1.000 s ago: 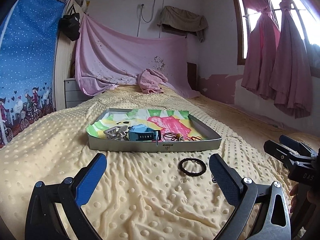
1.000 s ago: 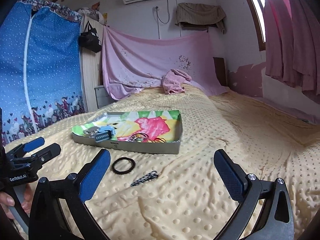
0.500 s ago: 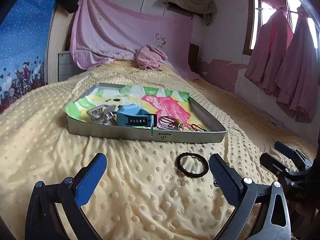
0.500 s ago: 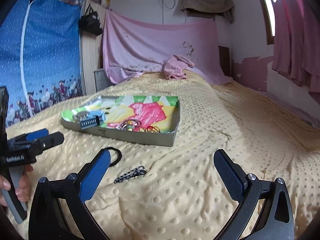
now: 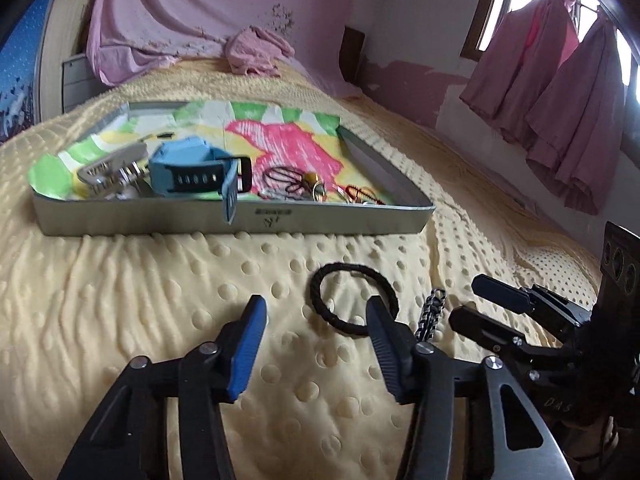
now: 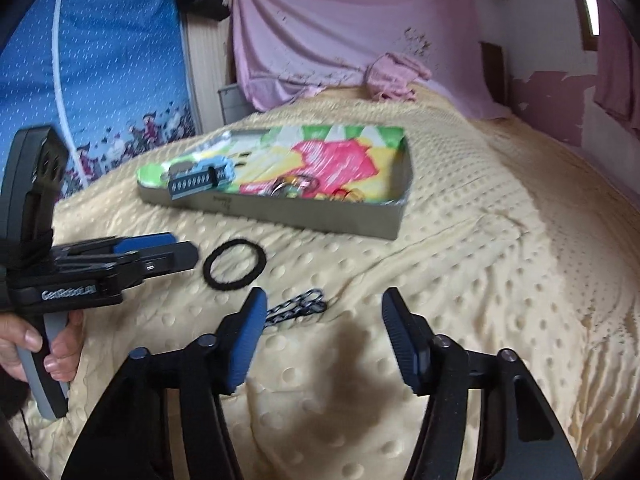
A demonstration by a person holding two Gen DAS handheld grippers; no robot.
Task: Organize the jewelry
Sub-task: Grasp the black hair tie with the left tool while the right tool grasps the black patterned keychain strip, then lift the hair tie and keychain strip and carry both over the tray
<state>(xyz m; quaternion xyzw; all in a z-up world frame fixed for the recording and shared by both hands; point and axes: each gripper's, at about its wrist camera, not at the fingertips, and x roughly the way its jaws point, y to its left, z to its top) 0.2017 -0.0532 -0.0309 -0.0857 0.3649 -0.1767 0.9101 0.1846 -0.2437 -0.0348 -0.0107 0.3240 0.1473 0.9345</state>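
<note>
A black hair tie (image 5: 320,280) (image 6: 234,265) lies on the yellow bedspread in front of a metal tray (image 5: 340,222) (image 6: 320,220). A black-and-white braided chain (image 5: 430,314) (image 6: 298,305) lies beside it. My left gripper (image 5: 316,314) (image 6: 182,254) is open and low over the bedspread, its right finger over the hair tie's near edge. My right gripper (image 6: 324,306) (image 5: 466,300) is open, its left finger next to the chain. The tray holds a blue watch (image 5: 192,172) (image 6: 200,176), a silver clip (image 5: 108,168) and small jewelry (image 5: 304,188).
The tray is lined with a bright pink, green and yellow picture (image 5: 280,140). A pink cloth bundle (image 5: 256,52) lies at the far end of the bed. Pink curtains (image 5: 560,92) hang at right, a blue patterned curtain (image 6: 100,72) at left.
Both grippers have moved forward and down toward the bedspread. Their fingers now stand closer together than before. The left one has reached the hair tie, the right one the chain.
</note>
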